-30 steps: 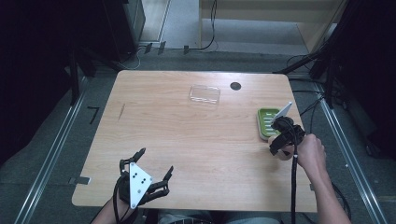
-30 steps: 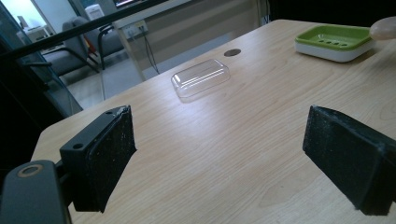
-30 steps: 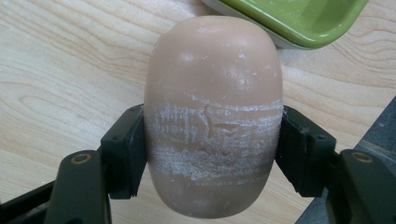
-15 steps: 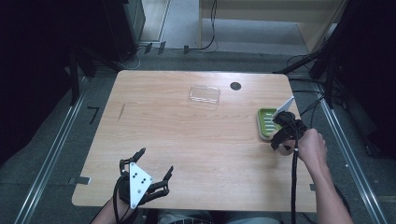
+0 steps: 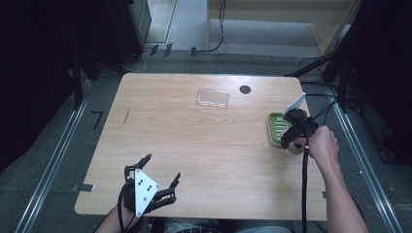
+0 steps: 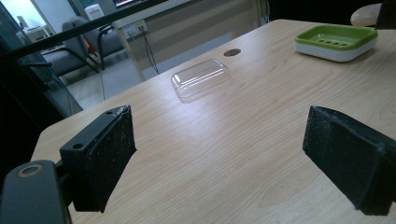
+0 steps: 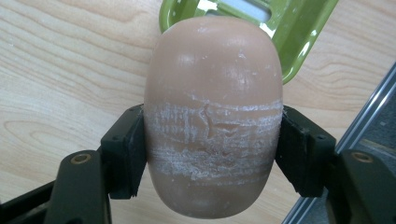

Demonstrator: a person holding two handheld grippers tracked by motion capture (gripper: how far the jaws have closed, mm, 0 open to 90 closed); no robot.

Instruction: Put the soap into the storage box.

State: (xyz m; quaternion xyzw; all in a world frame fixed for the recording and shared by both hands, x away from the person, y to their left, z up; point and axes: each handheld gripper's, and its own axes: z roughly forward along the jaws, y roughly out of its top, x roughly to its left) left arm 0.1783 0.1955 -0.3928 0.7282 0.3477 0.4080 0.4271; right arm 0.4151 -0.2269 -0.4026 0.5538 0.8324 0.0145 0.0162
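Over the bench, high view: pale wood-grain bench (image 5: 204,145); clear rectangular plastic lid (image 5: 213,98) far-centre; left tool (image 5: 160,179) at near-left edge, jaws apart; right tool (image 5: 290,141) beside the green soap dish (image 5: 276,127).
Left gripper view: matte black pads spread wide over bare wood; glossy lid (image 6: 200,78) and ridged green dish (image 6: 336,41) well beyond.
Right gripper view: right tool (image 7: 212,156) clamped on a smooth oval tan soap bar (image 7: 212,112), its middle scuffed white, just short of the dish (image 7: 299,28).
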